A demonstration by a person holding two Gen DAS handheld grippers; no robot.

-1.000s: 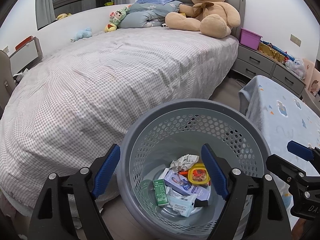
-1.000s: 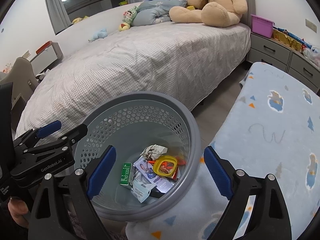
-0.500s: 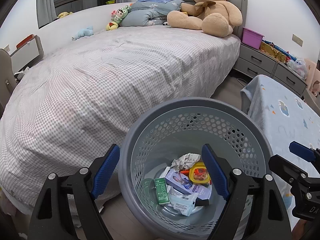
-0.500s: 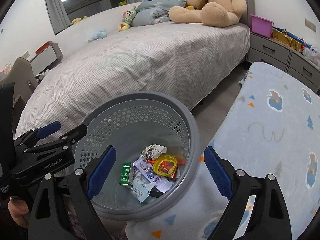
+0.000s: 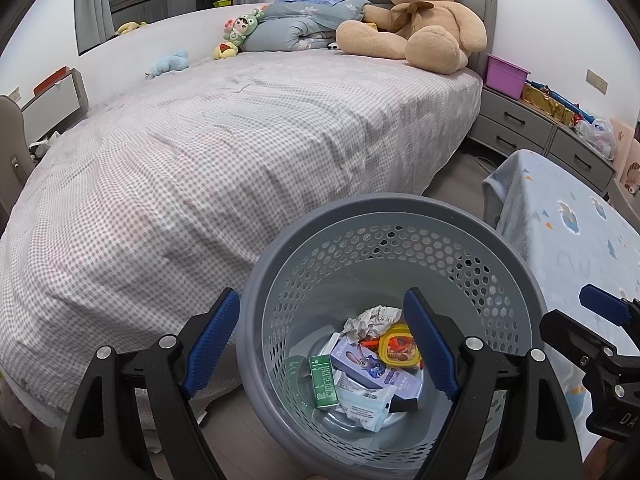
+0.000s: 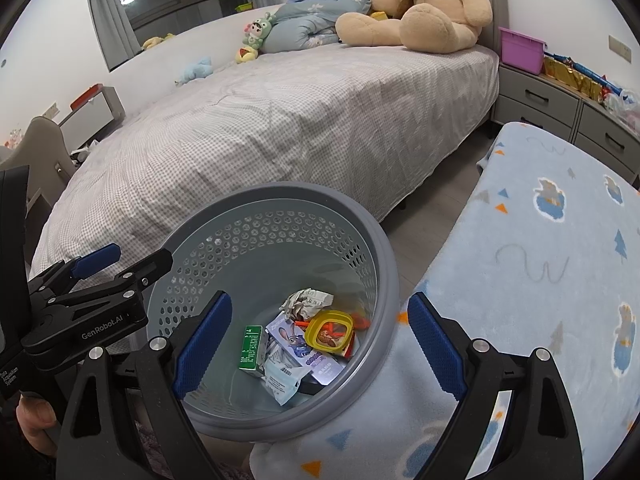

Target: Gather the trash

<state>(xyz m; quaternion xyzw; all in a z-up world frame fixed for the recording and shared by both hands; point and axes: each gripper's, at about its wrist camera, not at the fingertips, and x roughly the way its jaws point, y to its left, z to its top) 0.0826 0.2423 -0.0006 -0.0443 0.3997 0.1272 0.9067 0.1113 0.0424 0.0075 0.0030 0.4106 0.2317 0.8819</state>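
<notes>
A grey perforated basket (image 5: 400, 205) (image 6: 280, 192) stands on the floor between the bed and a blue blanket. In it lie crumpled paper (image 5: 370, 320) (image 6: 306, 302), a yellow lidded tub (image 5: 400, 349) (image 6: 330, 330), a green box (image 5: 323, 380) (image 6: 251, 346), a cartoon-print box (image 5: 372, 368) (image 6: 300, 344) and a white packet (image 5: 368, 400) (image 6: 282, 378). My left gripper (image 5: 320, 340) hangs open over the basket's left rim, one finger outside and one above the inside. Over the right rim my right gripper (image 6: 320, 346) is open too. Both are empty.
A bed (image 5: 200, 152) with a checked cover fills the left and back, with a large teddy bear (image 5: 424, 20) and small toys at its head. A blue blanket (image 6: 540, 260) covers a surface on the right. Grey drawers (image 5: 520, 128) stand behind it. A hand (image 6: 36, 416) shows at lower left.
</notes>
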